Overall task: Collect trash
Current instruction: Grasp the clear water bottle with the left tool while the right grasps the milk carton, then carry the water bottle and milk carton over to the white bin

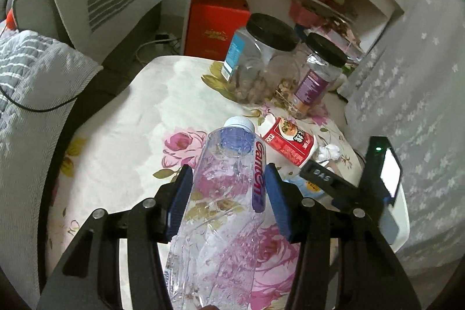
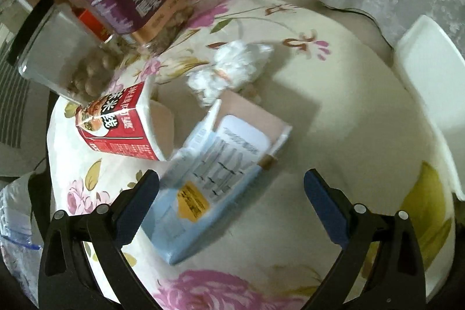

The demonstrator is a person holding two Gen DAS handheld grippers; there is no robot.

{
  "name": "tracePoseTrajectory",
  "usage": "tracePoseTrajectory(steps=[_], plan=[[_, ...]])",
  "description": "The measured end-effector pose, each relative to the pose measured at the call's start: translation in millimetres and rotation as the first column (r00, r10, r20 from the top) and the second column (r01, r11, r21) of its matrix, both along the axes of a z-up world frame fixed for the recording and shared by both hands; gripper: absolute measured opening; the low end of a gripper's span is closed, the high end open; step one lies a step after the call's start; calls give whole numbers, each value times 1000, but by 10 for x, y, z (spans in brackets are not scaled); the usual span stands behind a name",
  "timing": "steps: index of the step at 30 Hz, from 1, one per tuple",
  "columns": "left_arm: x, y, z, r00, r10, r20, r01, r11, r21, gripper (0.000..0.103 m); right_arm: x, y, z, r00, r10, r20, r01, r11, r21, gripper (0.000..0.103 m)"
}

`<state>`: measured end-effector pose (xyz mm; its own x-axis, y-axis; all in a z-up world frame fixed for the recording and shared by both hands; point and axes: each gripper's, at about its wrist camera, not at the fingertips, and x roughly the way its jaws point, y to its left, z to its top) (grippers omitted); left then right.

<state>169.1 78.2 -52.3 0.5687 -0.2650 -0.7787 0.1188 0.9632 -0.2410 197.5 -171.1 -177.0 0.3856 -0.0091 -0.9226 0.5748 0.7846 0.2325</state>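
- Left gripper (image 1: 228, 193) closed on a crumpled clear plastic bottle (image 1: 223, 202); blue pads (image 1: 180, 199) pressed against both sides of its body, white cap (image 1: 239, 122) pointing to the far side.
- Bottle apparently lifted off the floral tablecloth (image 1: 139, 118), gripped mid-body, probably so the crushed shell does not slip out.
- Bottle's base cut off by the near edge of the left wrist view; contents, if any, not determinable.
- Right gripper (image 2: 231, 191) spread wide and empty, hovering over a pale blue carton (image 2: 203, 188) lying flat with its flap open; left pad just beside the carton's near-left edge, right pad well apart from it. Judged to be lining up for the next pick.
- Remaining trash on the cloth: red noodle cup (image 2: 116, 132) tipped on its side to the left of the carton, crumpled white tissue (image 2: 232, 69) beyond it.
- Two black-lidded jars at the far side, one clear (image 1: 255, 60) and one purple-labelled (image 1: 316, 77), both upright with contents inside; likely not trash.
- White bin-like object (image 2: 433, 95) at the right table edge, only partly in frame; purpose unconfirmed.
- Right wrist view motion-blurred; carton print illegible.
- Clear bag (image 2: 14, 222) at the near left of that view cut off by the frame; no confirmed trash receptacle in either view.
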Motion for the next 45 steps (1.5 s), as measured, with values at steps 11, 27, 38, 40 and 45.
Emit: tracePoseTrajectory(steps=[11, 27, 38, 40, 45], plan=[[-25, 110, 105, 997, 68, 33, -67, 998, -18, 51, -55, 126, 198, 985, 143, 96, -137, 989, -62, 59], [-352, 3, 758, 961, 142, 237, -137, 990, -37, 51, -602, 6, 1434, 872, 262, 414, -183, 958, -221, 59], [-590, -371, 1069, 942, 110, 316, -100, 994, -48, 51, -1060, -244, 1883, 793, 342, 503, -153, 912, -380, 60], [-617, -457, 1102, 941, 100, 325, -89, 995, -50, 51, -1135, -318, 1924, 790, 341, 510, -140, 909, -392, 60], [-676, -715, 1155, 938, 68, 340, -54, 997, -50, 51, -1265, -583, 1976, 798, 308, 518, -102, 917, -387, 60]])
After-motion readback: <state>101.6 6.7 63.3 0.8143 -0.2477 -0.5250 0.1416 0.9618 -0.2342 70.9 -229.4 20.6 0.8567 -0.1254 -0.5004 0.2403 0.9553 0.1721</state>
